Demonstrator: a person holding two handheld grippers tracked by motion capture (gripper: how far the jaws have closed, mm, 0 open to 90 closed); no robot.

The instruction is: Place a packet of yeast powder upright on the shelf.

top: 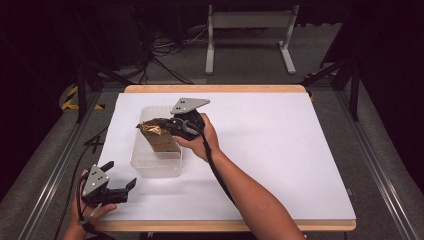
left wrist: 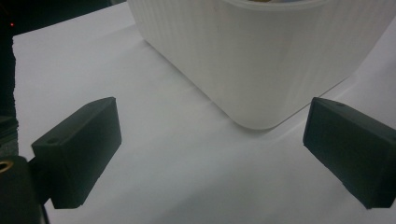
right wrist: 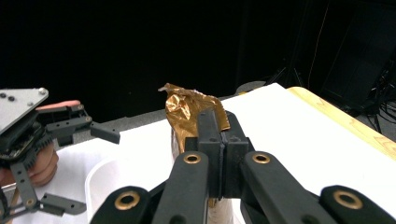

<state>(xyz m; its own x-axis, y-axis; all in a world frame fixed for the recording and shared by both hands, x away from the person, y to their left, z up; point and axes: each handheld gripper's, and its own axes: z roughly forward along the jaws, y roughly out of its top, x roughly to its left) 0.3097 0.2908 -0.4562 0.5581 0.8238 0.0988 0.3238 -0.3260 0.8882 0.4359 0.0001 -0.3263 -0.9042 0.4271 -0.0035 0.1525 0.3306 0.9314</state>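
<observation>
Bag [top: 159,136] pinched by right hand-held gripper [top: 176,126] stands inside bin [top: 142,162], near its left wall.

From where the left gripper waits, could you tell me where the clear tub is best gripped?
Grip the clear tub by its thin near rim, coming from above with the left gripper: the body looks wider than the open jaws, the rounded ribbed corner offers no flat faces, and the gold packet occupies the far part.

Bright table, black surroundings.
The white table sheet [top: 280,150] is lit evenly from above while the room behind is lost in darkness; soft shadows are cast beneath the plastic tub [left wrist: 261,60], whose near wall is slightly blurred, and the gold bag [right wrist: 189,112] is rendered sharp, with mild glare.
</observation>
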